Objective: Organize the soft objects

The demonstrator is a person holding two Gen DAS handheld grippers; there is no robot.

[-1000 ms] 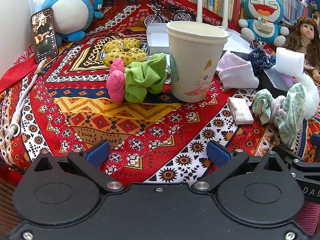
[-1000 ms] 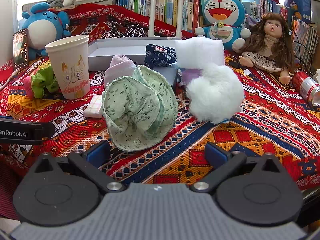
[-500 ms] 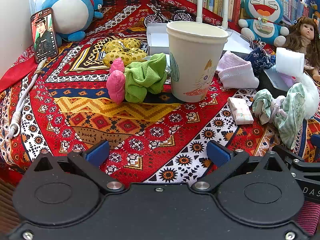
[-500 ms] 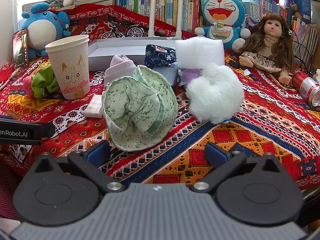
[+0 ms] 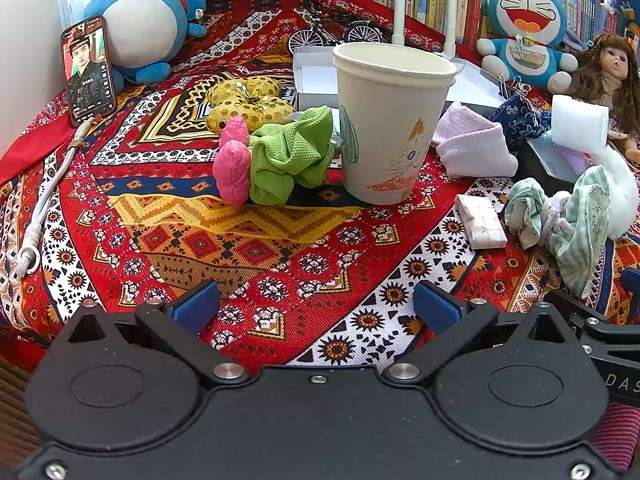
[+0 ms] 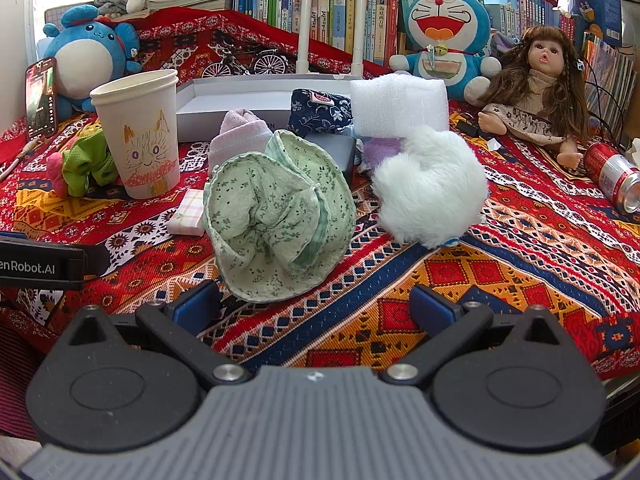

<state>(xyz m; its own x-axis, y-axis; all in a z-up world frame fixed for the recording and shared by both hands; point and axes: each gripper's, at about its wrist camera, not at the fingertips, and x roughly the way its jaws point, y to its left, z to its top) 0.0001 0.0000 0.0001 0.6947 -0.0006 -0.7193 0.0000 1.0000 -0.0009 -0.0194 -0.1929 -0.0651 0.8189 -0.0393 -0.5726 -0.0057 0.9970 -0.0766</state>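
Both grippers, the left gripper and the right gripper, are held wide open with nothing gripped. A paper cup stands upright on the patterned cloth. Just left of the cup lies a green scrunchie; well to its right, a pale green hat is seen beside a white fluffy ball.

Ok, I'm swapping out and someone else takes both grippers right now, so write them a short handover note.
Left gripper: open, empty, low over the cloth in front of the paper cup.
Right gripper: open, empty, just short of the green floral hat.
Soft things all loose on the patterned cloth: green scrunchie left of the cup, pink towel behind the hat, white fluffy ball to its right.
Done: nothing gathered.
Left: all of the sorting; the hat looks nearest.
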